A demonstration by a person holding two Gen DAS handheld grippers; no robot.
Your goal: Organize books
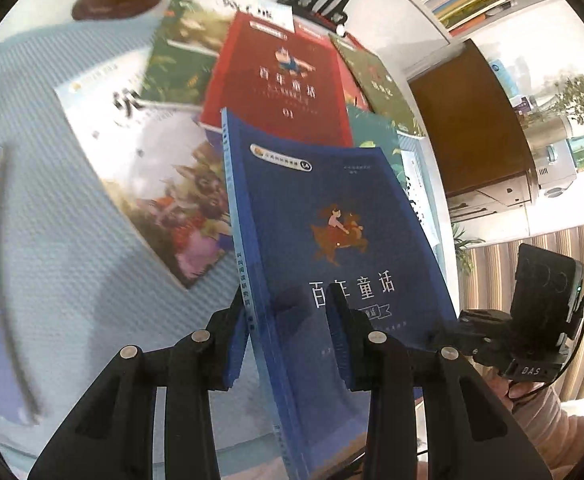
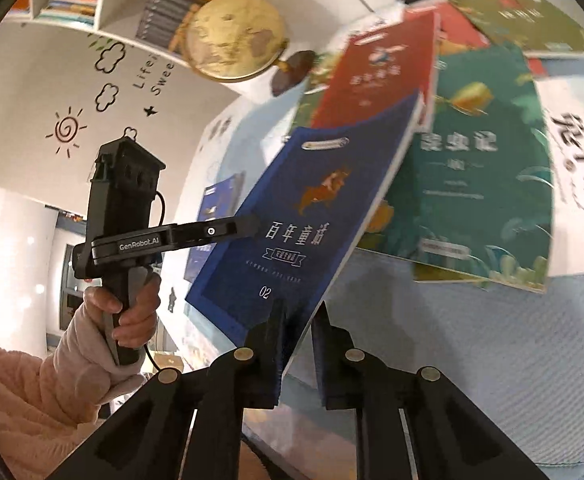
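Pale blue tabletop (image 1: 64,216) strewn with books, blue book (image 1: 331,216) lifted above it, long axis pointing toward red book (image 1: 288,80), left tool (image 1: 288,320) and right tool (image 2: 297,320) both clamped on its near edge.

left wrist: close, facing down; right wrist: close, opposite side; shared: blue book (image 1: 331,216)

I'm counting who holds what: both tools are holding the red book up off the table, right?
Not quite. Both tools hold a book up, but it is the blue book, not the red one. The left wrist view shows the left tool clamping it; the red book lies on the pile behind. The right tool grips its corner.
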